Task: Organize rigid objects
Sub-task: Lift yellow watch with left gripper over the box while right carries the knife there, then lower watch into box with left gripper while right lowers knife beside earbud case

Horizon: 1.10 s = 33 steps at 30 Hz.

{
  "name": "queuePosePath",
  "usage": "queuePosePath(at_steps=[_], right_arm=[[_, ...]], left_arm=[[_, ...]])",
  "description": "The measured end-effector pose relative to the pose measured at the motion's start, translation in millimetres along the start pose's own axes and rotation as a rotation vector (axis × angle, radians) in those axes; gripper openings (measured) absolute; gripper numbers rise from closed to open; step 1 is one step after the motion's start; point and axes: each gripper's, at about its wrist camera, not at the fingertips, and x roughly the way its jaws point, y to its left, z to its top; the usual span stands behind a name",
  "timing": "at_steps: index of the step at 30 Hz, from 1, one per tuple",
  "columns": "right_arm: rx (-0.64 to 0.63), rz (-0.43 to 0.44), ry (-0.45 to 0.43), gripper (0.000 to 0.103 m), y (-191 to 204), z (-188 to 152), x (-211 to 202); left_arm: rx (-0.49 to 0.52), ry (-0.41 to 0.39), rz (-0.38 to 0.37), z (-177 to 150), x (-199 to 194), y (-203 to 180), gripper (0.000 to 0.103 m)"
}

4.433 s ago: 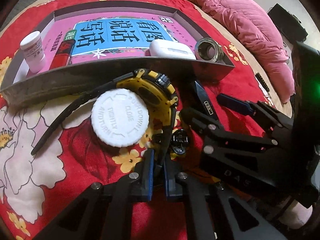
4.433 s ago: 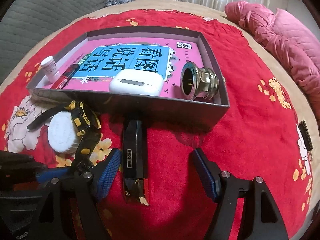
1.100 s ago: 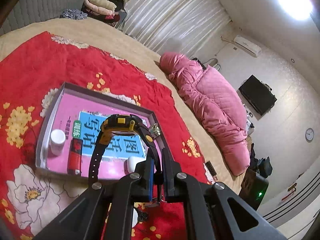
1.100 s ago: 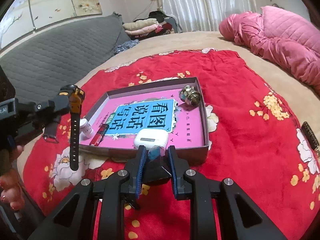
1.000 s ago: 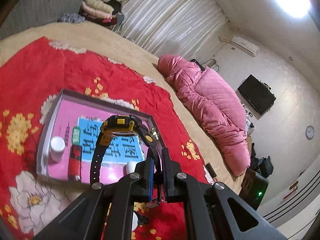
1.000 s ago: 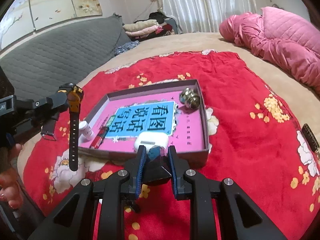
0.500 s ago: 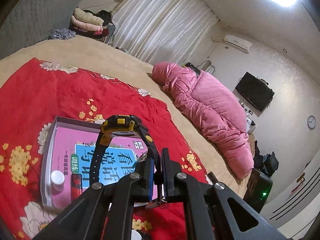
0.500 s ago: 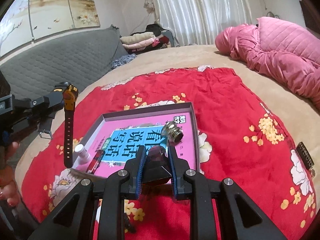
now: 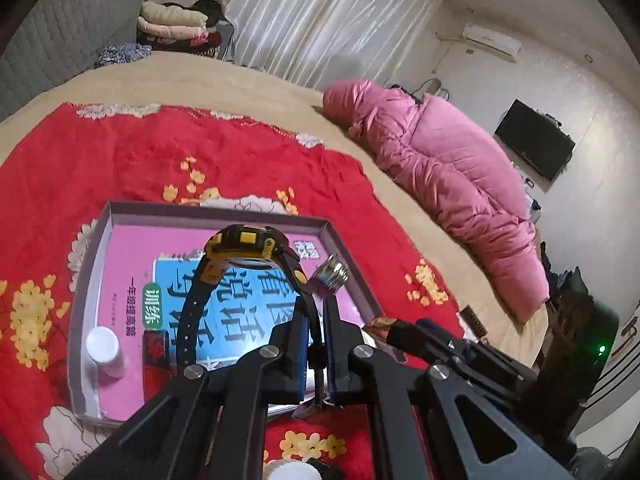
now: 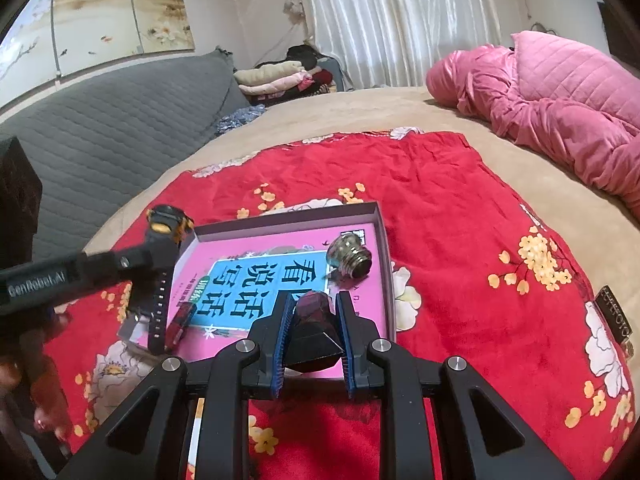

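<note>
My left gripper (image 9: 316, 344) is shut on the strap of a black and yellow watch (image 9: 244, 252) and holds it in the air above the grey box (image 9: 120, 210) with the pink book. The watch also shows in the right wrist view (image 10: 166, 224), hanging at the box's left edge. My right gripper (image 10: 312, 332) is shut on a dark faceted oblong object (image 10: 314, 332), held above the near side of the box (image 10: 376, 216). In the box lie a metal fitting (image 10: 350, 258), a red lighter (image 10: 180, 320) and a white bottle (image 9: 106, 350).
The box sits on a red flowered cloth (image 10: 460, 220) on a beige bed. A pink quilt (image 10: 560, 92) lies at the far right. A white round cap (image 9: 290, 472) lies on the cloth below my left gripper. A grey headboard (image 10: 100, 120) stands at the left.
Both grippers closed on their objects and lifted them off the cloth. Over the last second both have moved forward over the box, and the box now sits closer beneath them.
</note>
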Motion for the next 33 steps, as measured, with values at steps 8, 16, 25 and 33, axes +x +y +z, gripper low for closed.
queuePosePath(at_steps=[8, 16, 25, 33], right_arm=[[0.020, -0.013, 0.000, 0.023, -6.6, -2.3, 13.7], [0.016, -0.034, 0.022, 0.023, -10.2, -10.5, 34.0], [0.016, -0.052, 0.035, 0.023, -14.2, -16.5, 47.5], [0.015, -0.057, 0.030, 0.023, -14.5, -18.7, 48.5]], left_arm=[[0.015, 0.061, 0.025, -11.8, 17.9, 3.9, 0.007], [0.021, 0.135, 0.044, -28.2, 37.1, 8.4, 0.007], [0.005, 0.169, 0.052, -36.8, 45.8, 14.7, 0.007], [-0.022, 0.159, 0.052, -40.8, 42.2, 21.5, 0.007]])
